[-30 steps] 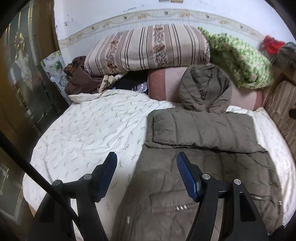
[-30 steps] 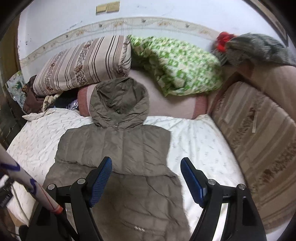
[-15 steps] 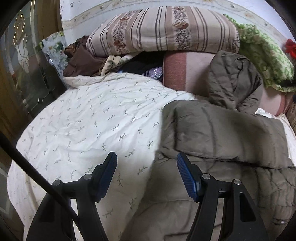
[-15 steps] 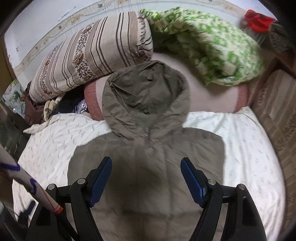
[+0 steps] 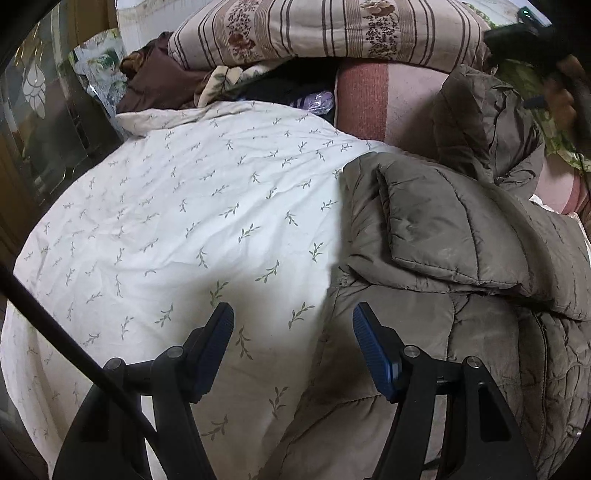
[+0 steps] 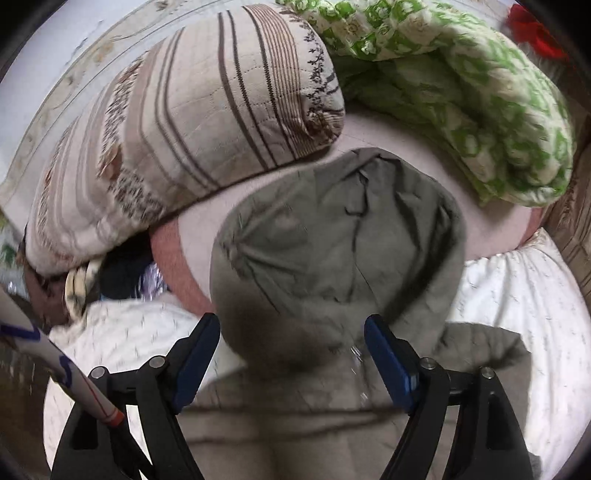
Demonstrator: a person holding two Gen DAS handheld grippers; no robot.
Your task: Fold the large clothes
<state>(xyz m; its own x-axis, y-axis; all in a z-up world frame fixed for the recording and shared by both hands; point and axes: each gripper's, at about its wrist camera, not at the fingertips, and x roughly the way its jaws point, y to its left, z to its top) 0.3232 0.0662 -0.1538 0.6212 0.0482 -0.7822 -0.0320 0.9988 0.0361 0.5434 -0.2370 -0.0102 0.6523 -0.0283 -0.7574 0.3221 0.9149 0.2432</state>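
Note:
An olive-brown padded hooded jacket (image 5: 461, 258) lies on the bed, its sleeve folded across the chest. My left gripper (image 5: 291, 339) is open and empty, low over the jacket's left edge where it meets the white sheet (image 5: 184, 229). In the right wrist view the jacket's hood (image 6: 332, 243) rests against the pink bolster (image 6: 177, 254). My right gripper (image 6: 291, 354) is open and empty, just in front of the base of the hood. The right gripper also shows at the top right of the left wrist view (image 5: 546, 44).
A striped quilt roll (image 5: 325, 29) and a green floral blanket (image 6: 461, 92) are stacked at the head of the bed. Dark clothes (image 5: 159, 77) lie at the back left. A glass-panelled door (image 5: 37, 110) stands at the left.
Both grippers have moved forward and lower toward the head of the bed. The left one has shifted to the jacket's left edge, the right one close up to the hood. Both stay open.

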